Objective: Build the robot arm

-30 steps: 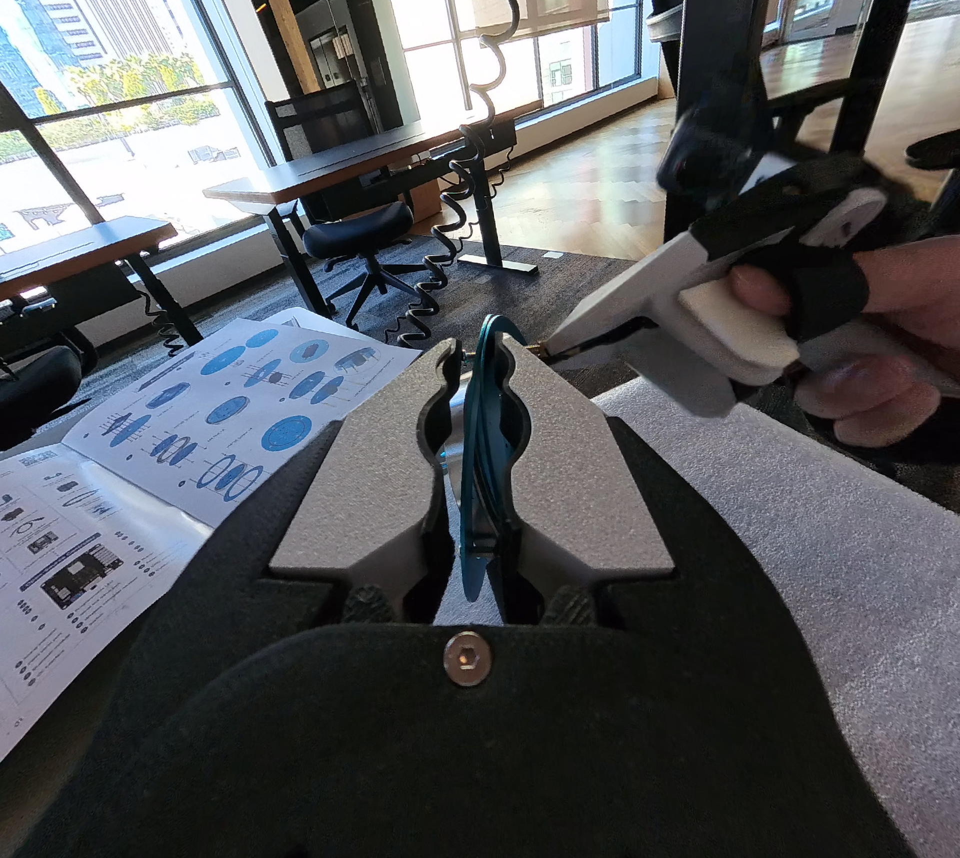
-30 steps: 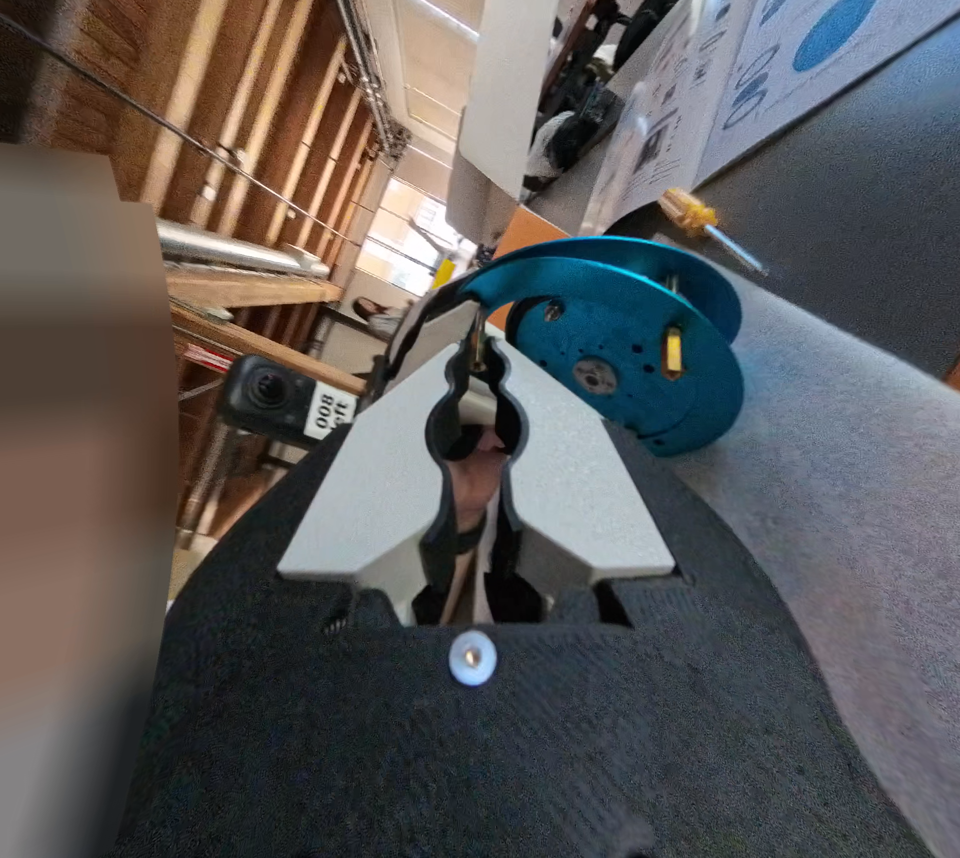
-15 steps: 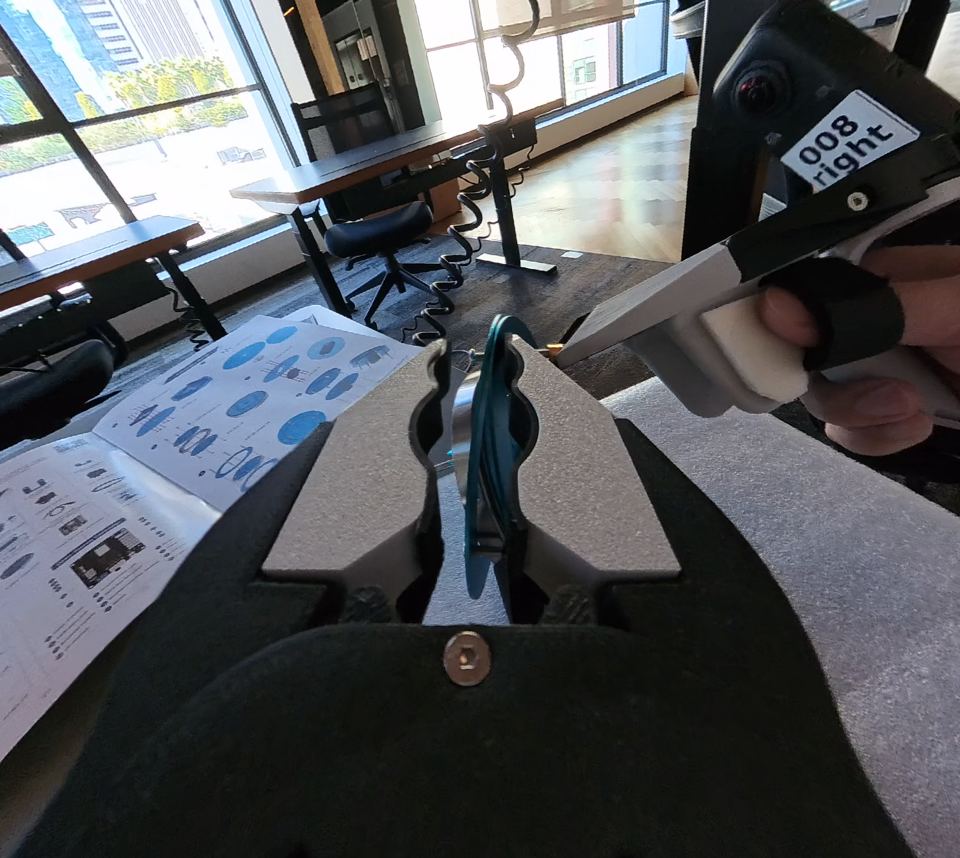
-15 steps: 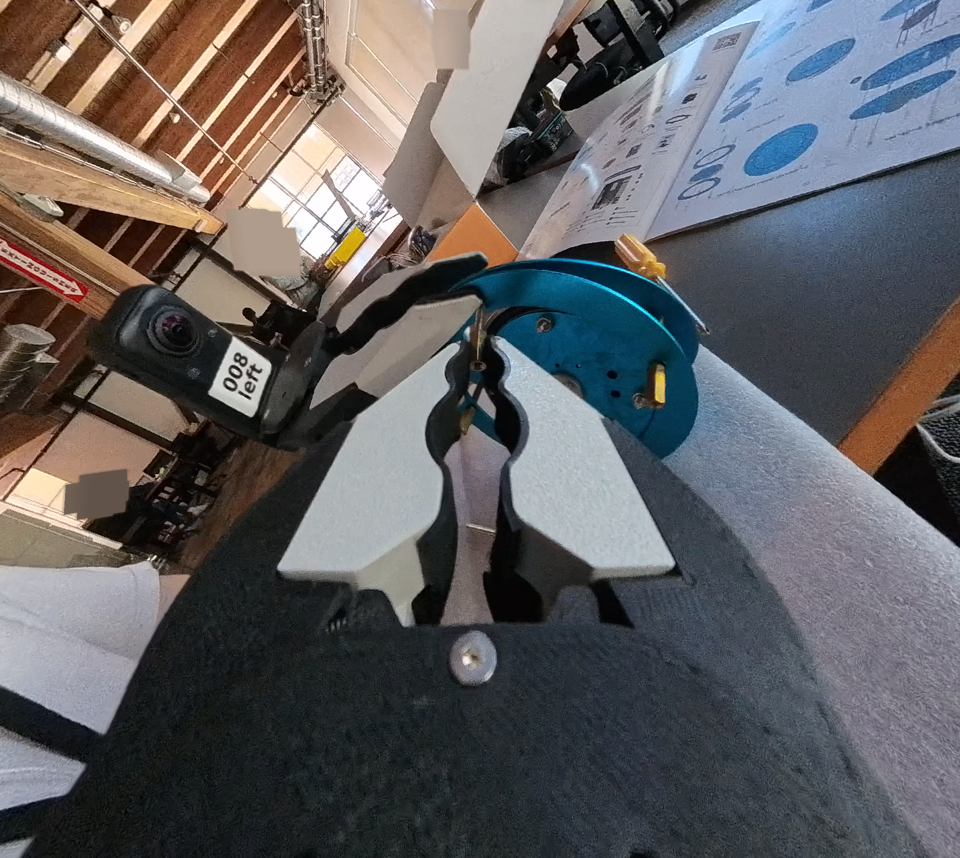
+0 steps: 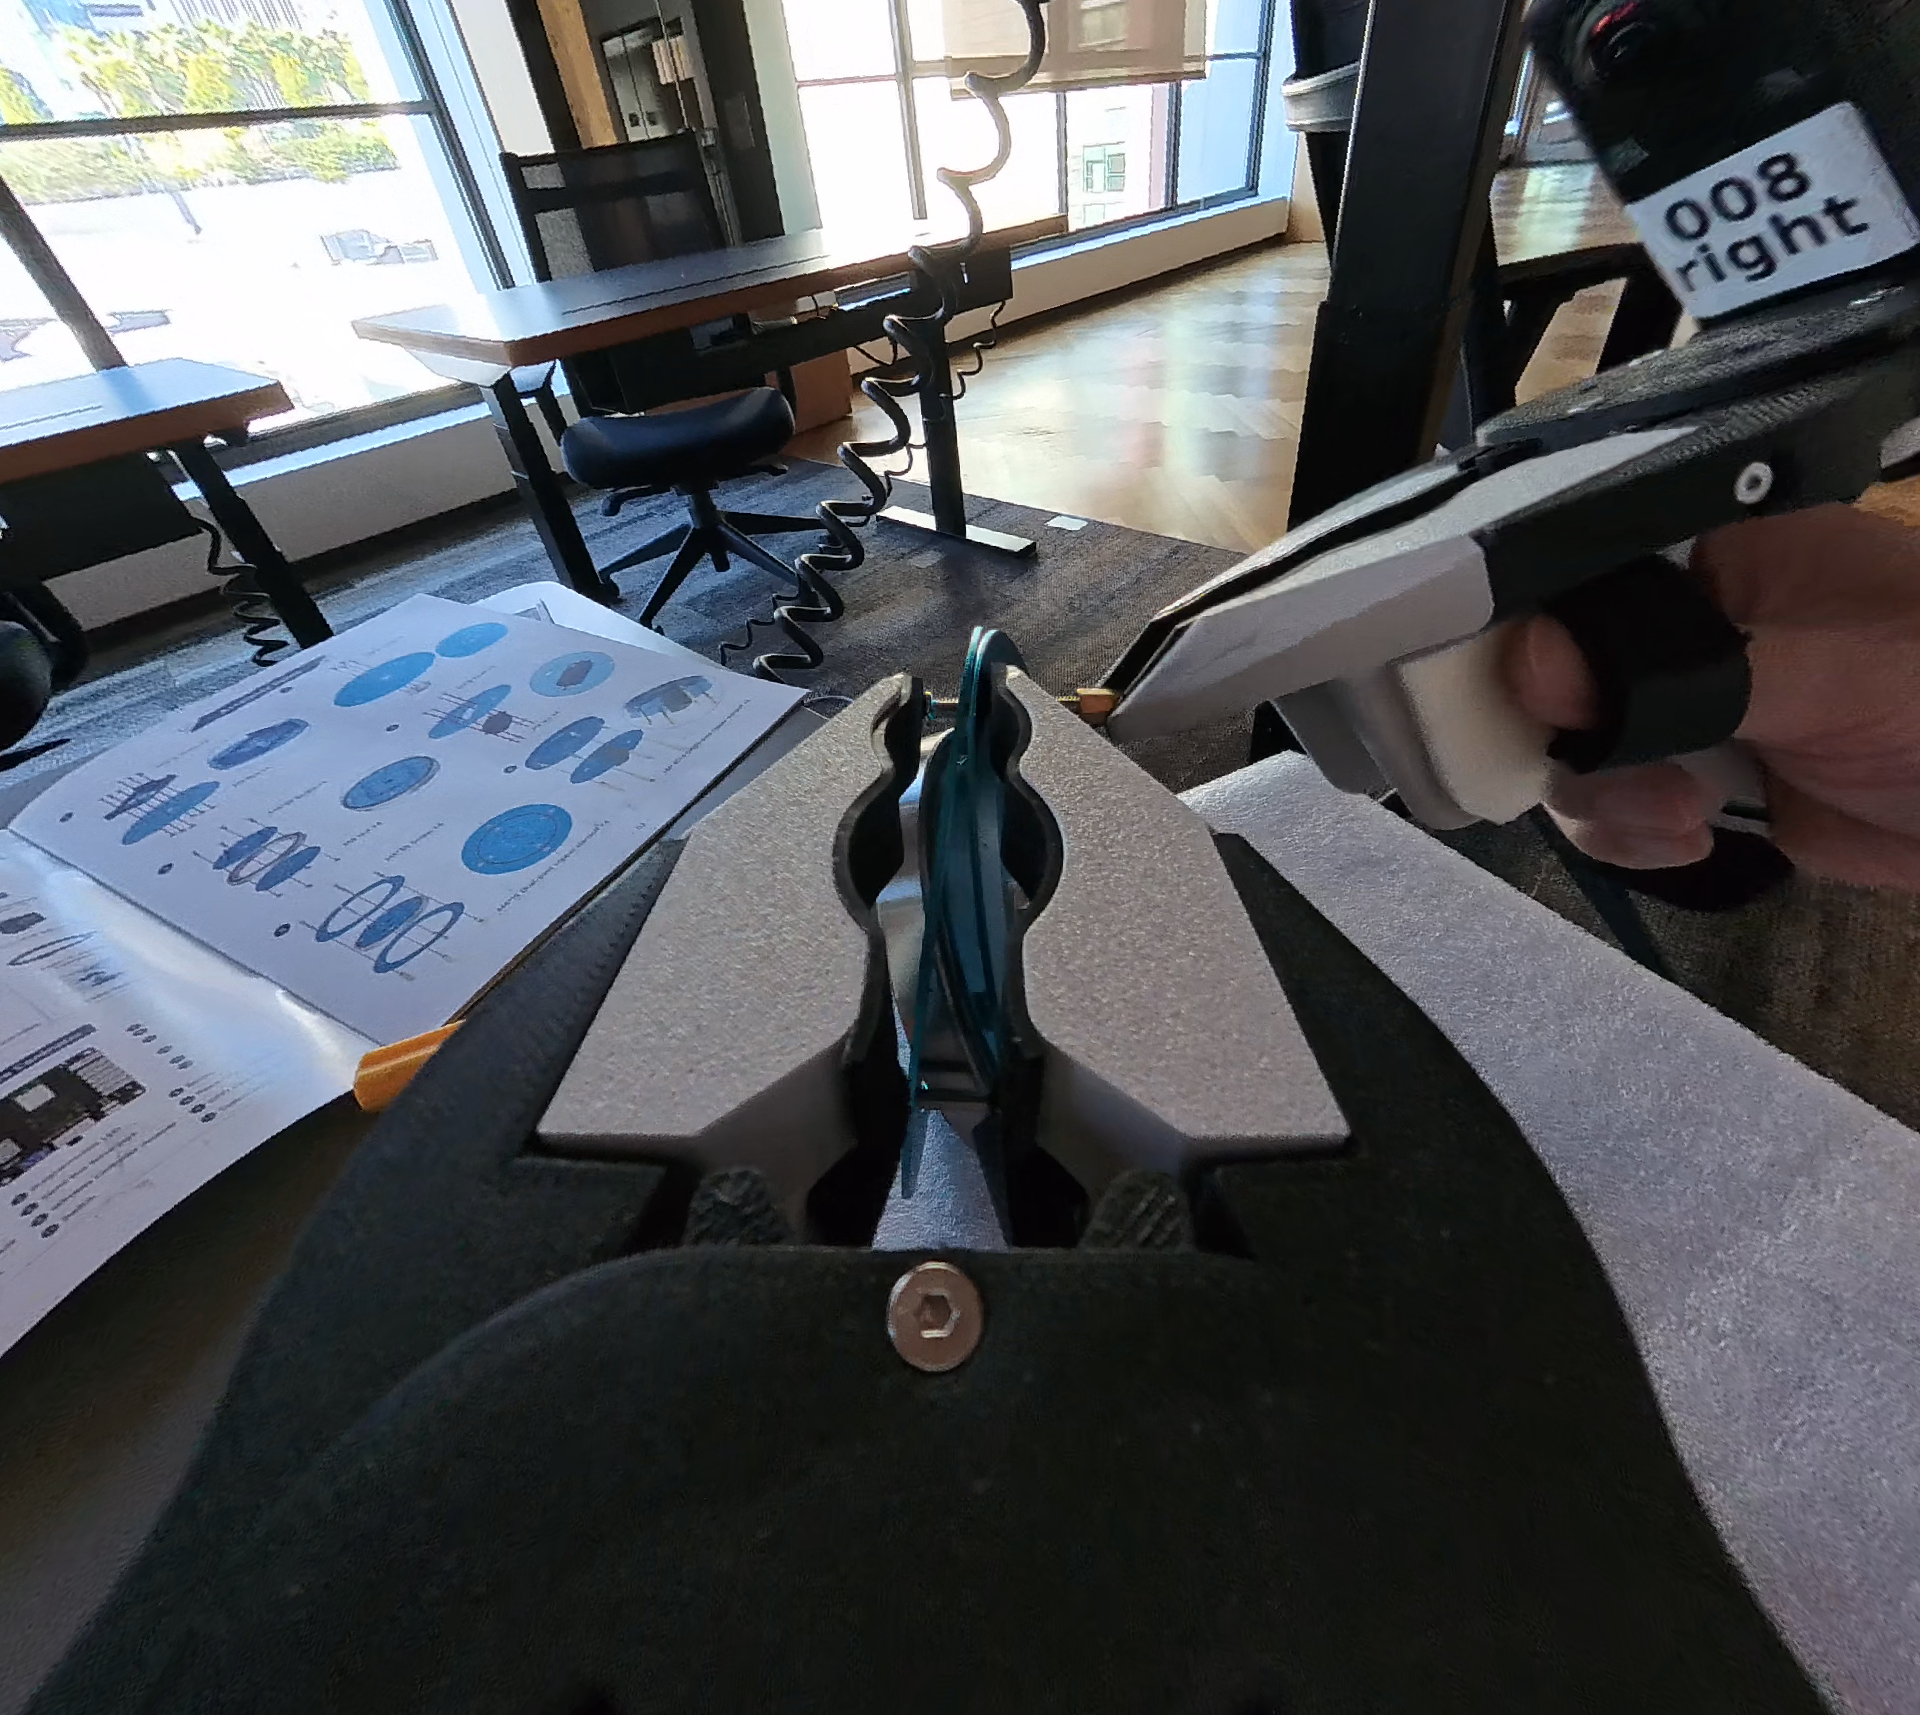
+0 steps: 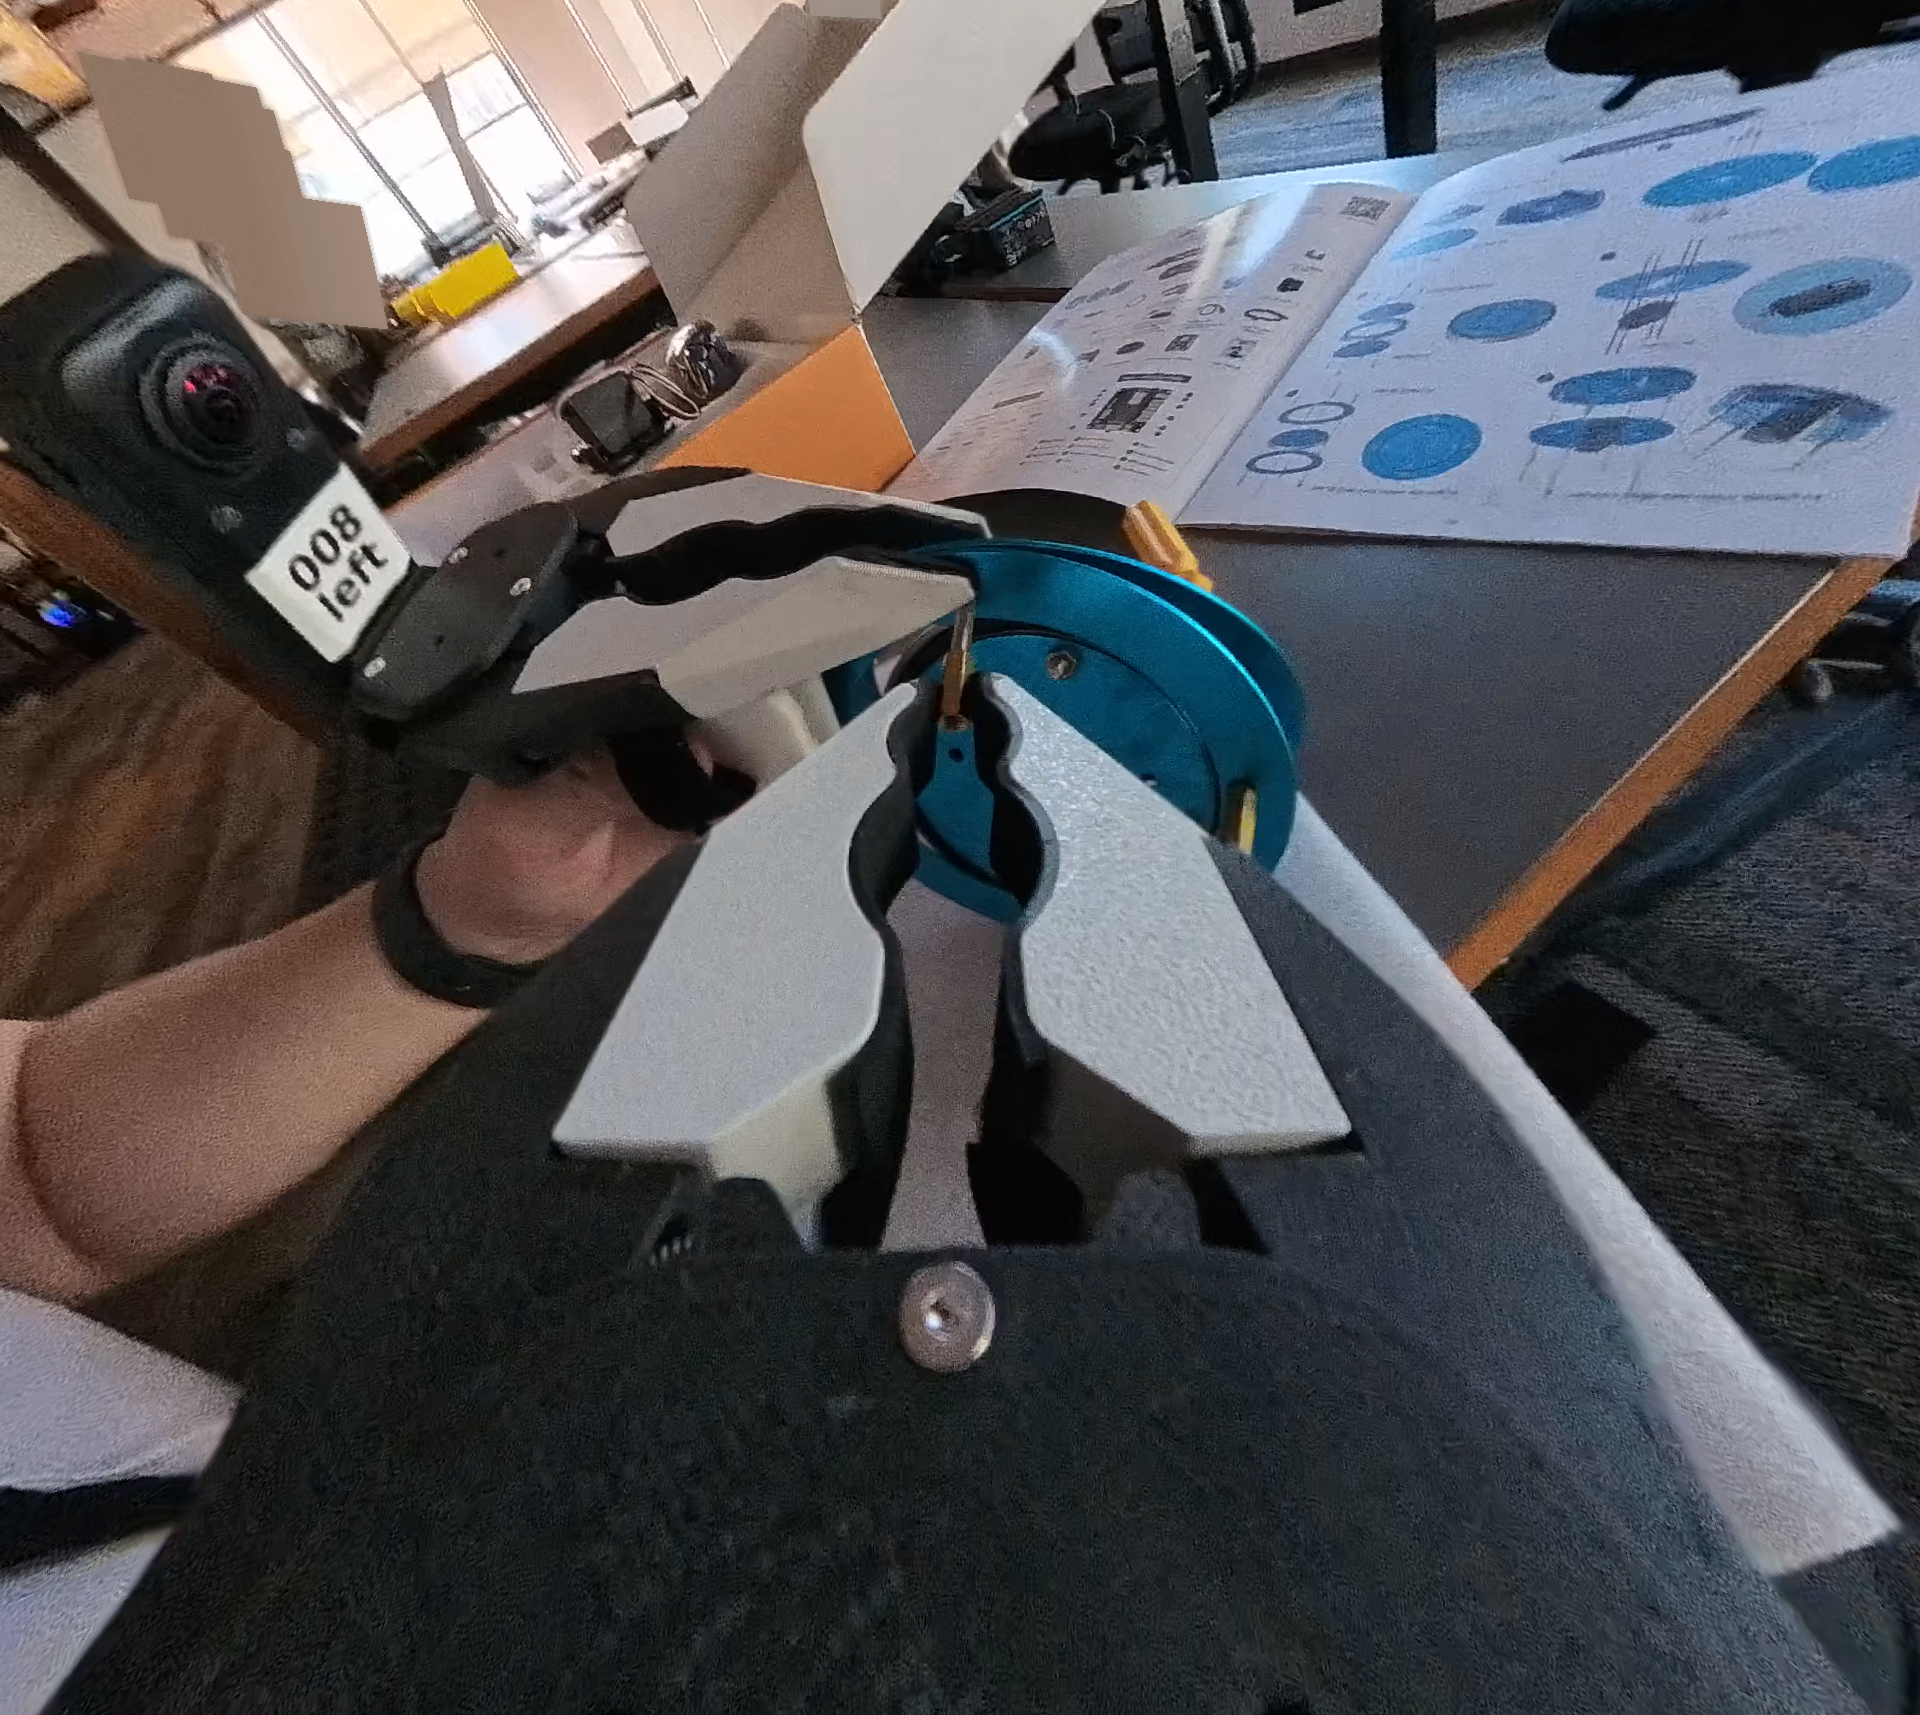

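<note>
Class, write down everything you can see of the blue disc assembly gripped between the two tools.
The blue disc assembly looks like anodised metal: stacked round plates joined by brass spacers, with small screws and holes on its face. It stands on edge over the white foam sheet. The left gripper clamps its rim; the right gripper pinches a brass spacer at its face.

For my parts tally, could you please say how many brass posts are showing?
2. One brass post is pinched by the right gripper at the blue discs; another sits between the discs' right rims. More may be hidden.
</note>
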### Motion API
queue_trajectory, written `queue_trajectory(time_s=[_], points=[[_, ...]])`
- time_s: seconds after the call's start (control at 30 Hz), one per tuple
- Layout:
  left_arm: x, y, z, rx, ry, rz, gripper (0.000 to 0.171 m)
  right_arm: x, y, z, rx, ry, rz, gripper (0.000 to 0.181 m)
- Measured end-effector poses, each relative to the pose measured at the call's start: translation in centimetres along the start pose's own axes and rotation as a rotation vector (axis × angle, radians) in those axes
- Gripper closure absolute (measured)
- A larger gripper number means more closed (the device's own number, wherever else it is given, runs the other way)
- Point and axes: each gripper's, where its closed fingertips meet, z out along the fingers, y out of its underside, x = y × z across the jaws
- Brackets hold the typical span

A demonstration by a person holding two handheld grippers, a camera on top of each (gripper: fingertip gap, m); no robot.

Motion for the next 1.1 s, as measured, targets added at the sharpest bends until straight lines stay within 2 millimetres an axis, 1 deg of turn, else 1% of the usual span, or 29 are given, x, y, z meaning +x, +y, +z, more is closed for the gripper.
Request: queue_trajectory(time_s=[0.03,0.07,0.17,0.2,0.23,0.27,0.3,0.33,0.37,0.43,0.5,0.53,0.6,0.67,0.7,0.77,0.83,0.9,0.97,1.03,1.07,1.1], points=[[0.0,0.0,0.0,0.003,-0.001,-0.005,0.161,0.0,0.0,0.0,0.011,-0.032,0.094,0.177],[0.0,0.0,0.0,0.006,-0.005,-0.008,0.161,0.0,-0.1,0.0,0.029,-0.085,0.243,0.177],[-0.1,0.0,0.1,0.01,-0.022,0.022,0.161,0.1,-0.2,0.0,0.099,-0.327,0.814,0.177],[-0.1,0.0,0.1,0.01,-0.026,0.028,0.161,0.2,-0.3,-0.1,0.127,-0.383,0.952,0.177],[-0.1,0.0,0.1,0.009,-0.027,0.031,0.161,0.1,-0.3,-0.1,0.148,-0.423,1.045,0.177],[0.0,0.0,0.1,0.01,-0.025,0.032,0.161,0.1,-0.3,-0.1,0.16,-0.439,1.063,0.177],[0.0,0.0,0.1,0.01,-0.022,0.033,0.161,0.1,-0.3,-0.2,0.169,-0.431,1.011,0.177],[0.0,0.0,0.0,0.009,-0.022,0.035,0.161,0.0,-0.4,-0.3,0.17,-0.411,0.907,0.173],[0.0,0.0,0.0,0.008,-0.025,0.038,0.161,0.0,-0.6,-0.4,0.167,-0.381,0.764,0.167],[-0.1,0.0,0.0,0.006,-0.025,0.033,0.161,0.4,-0.5,-0.6,0.128,-0.233,0.382,0.161],[-0.1,0.0,0.1,0.006,-0.024,0.025,0.161,0.2,-0.6,-0.7,0.077,-0.105,0.049,0.161],[-0.1,0.0,0.1,0.005,-0.022,0.027,0.161,0.0,-0.8,-0.6,0.054,-0.061,-0.071,0.165],[0.0,0.0,0.1,0.004,-0.02,0.03,0.161,-0.3,-0.9,-0.4,0.012,0.004,-0.23,0.181],[-0.1,0.0,0.1,0.003,-0.027,0.033,0.161,0.1,-0.6,0.0,-0.041,0.047,-0.296,0.181],[-0.1,0.0,0.1,0.003,-0.027,0.032,0.161,0.1,-0.7,0.0,-0.056,0.05,-0.295,0.181],[-0.2,0.1,0.1,0.003,-0.027,0.029,0.161,0.3,-0.8,-0.1,-0.087,0.064,-0.277,0.168],[-0.2,0.1,0.1,0.001,-0.032,0.039,0.161,0.4,-0.6,-0.3,-0.114,0.104,-0.33,0.166],[-0.1,0.1,0.1,0.0,-0.03,0.036,0.161,0.8,-0.1,-0.3,-0.165,0.166,-0.413,0.168],[-0.2,0.1,0.1,-0.003,-0.032,0.035,0.161,0.5,0.0,0.0,-0.175,0.178,-0.453,0.176],[-0.3,0.1,0.1,-0.005,-0.036,0.034,0.161,0.4,0.0,0.1,-0.169,0.178,-0.423,0.176],[-0.3,0.1,0.0,-0.003,-0.036,0.03,0.161,0.4,0.0,0.2,-0.156,0.15,-0.353,0.176],[-0.4,0.1,0.0,-0.001,-0.036,0.025,0.161,0.3,0.0,0.2,-0.137,0.097,-0.226,0.176]])
